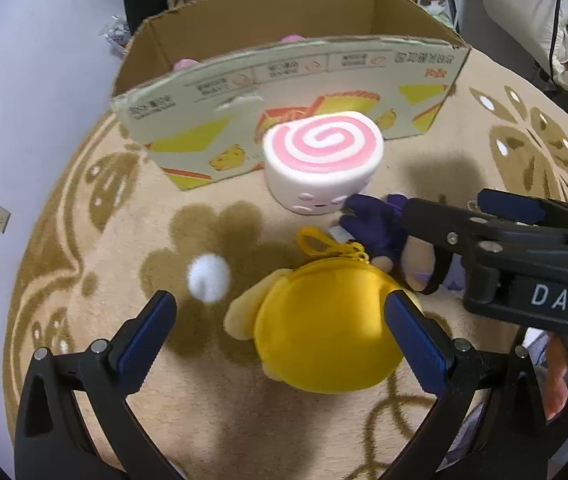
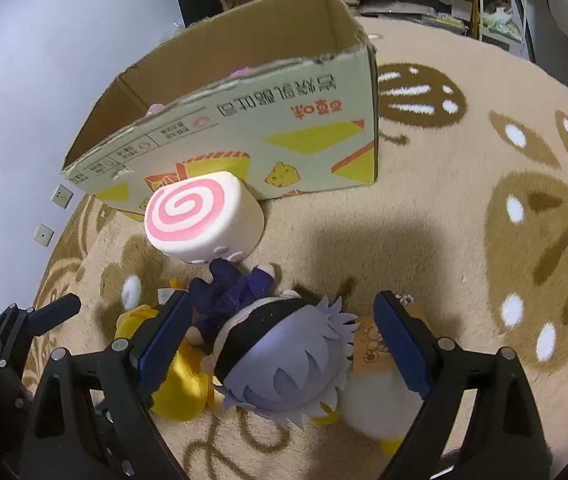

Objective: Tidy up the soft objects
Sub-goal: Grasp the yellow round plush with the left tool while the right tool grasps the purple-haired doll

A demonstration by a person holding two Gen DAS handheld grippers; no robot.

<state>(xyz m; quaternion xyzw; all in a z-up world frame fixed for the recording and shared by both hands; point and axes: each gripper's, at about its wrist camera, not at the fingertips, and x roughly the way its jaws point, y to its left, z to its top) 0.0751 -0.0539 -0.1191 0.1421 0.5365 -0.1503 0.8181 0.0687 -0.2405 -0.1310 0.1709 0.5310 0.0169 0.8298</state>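
Note:
A yellow plush (image 1: 323, 332) lies on the carpet between the fingers of my open left gripper (image 1: 280, 332); it also shows in the right wrist view (image 2: 180, 380). A doll with lilac hair and purple clothes (image 2: 280, 364) lies between the fingers of my open right gripper (image 2: 284, 352); its purple body shows in the left wrist view (image 1: 375, 228). My right gripper (image 1: 459, 232) reaches in from the right there. A pink-swirl white squishy roll (image 1: 323, 164) (image 2: 200, 216) stands in front of the open cardboard box (image 1: 295, 92) (image 2: 284, 144). Pink soft things peek from inside the box.
A small white pompom (image 1: 208, 277) lies on the beige patterned carpet (image 1: 463, 148) left of the yellow plush. A white wall (image 1: 24, 120) stands at the left. Shelves and clutter stand behind the box. A paper tag (image 2: 371, 348) lies by the doll's head.

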